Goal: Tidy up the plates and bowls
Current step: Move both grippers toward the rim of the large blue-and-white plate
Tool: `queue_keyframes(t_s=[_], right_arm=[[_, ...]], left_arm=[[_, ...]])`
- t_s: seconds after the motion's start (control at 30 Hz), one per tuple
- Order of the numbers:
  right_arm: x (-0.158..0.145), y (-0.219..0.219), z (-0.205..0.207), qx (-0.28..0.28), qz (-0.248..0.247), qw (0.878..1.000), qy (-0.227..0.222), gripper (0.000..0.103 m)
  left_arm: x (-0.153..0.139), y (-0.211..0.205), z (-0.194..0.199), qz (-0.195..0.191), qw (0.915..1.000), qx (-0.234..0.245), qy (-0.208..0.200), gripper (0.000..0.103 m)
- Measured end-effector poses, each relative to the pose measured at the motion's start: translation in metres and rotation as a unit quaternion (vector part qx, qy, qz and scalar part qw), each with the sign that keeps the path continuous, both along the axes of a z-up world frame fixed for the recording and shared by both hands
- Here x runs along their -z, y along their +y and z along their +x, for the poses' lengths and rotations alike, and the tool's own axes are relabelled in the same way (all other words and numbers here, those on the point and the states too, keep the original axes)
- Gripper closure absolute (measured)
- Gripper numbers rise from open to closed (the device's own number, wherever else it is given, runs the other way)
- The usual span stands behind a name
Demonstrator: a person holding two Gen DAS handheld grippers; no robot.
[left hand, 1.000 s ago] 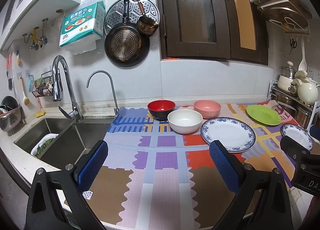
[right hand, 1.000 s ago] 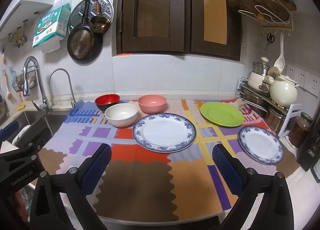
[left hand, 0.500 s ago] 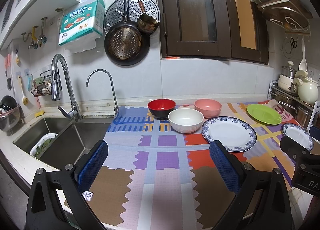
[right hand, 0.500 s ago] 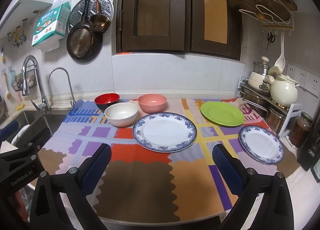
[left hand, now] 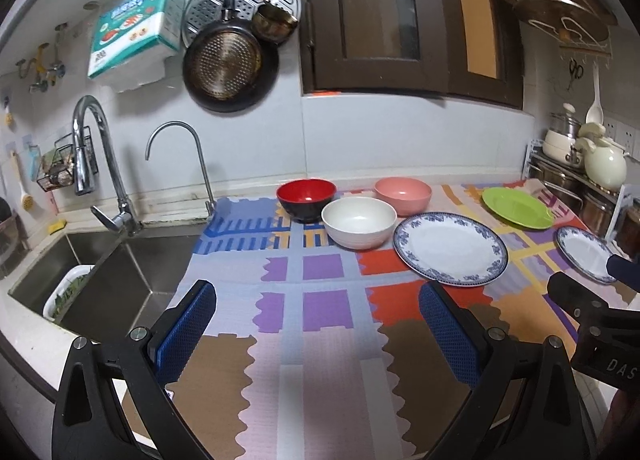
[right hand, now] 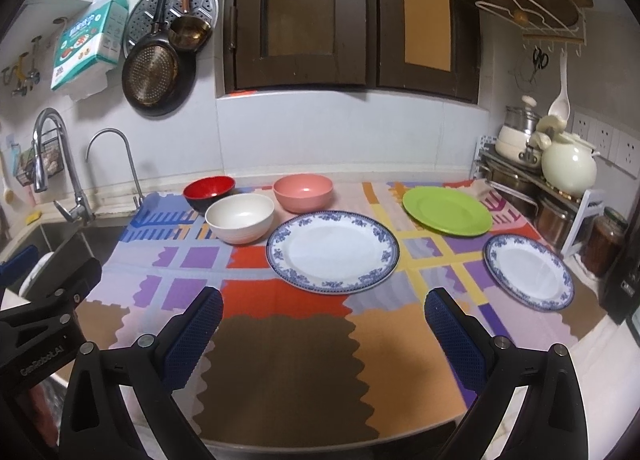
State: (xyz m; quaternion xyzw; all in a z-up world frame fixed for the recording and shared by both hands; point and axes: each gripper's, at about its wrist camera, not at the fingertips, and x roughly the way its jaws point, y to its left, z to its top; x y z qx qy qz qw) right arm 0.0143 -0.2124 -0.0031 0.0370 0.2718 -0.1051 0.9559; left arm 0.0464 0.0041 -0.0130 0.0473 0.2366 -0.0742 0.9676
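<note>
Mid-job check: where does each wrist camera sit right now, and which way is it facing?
Left wrist: behind the open left claw, facing the back wall over sink and red bowl; right claw's body at right edge.
Right wrist: behind the open right claw, over the mat's near edge, facing the large blue-rimmed plate; left claw's body at left edge.
Shared: white bowl, green plate.

Black gripper frames, blue textured jaws, silver screws
</note>
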Motion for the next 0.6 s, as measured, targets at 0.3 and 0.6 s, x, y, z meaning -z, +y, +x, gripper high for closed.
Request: queue_keyframes(t_s=[0.3, 0.6], right_arm=[[0.006, -0.018, 0.020, 0.018, 0.005, 1.000, 0.018, 0.001], [0.006, -0.064, 0.069, 0.019, -0.012, 1.000, 0.009, 0.001]], left_arm=[[0.002, -0.027, 0.029, -0.005, 0.9996, 0.022, 0.014, 0.000], [0.006, -0.083, 0.087, 0.002, 0.9993, 0.021, 0.030, 0.000]])
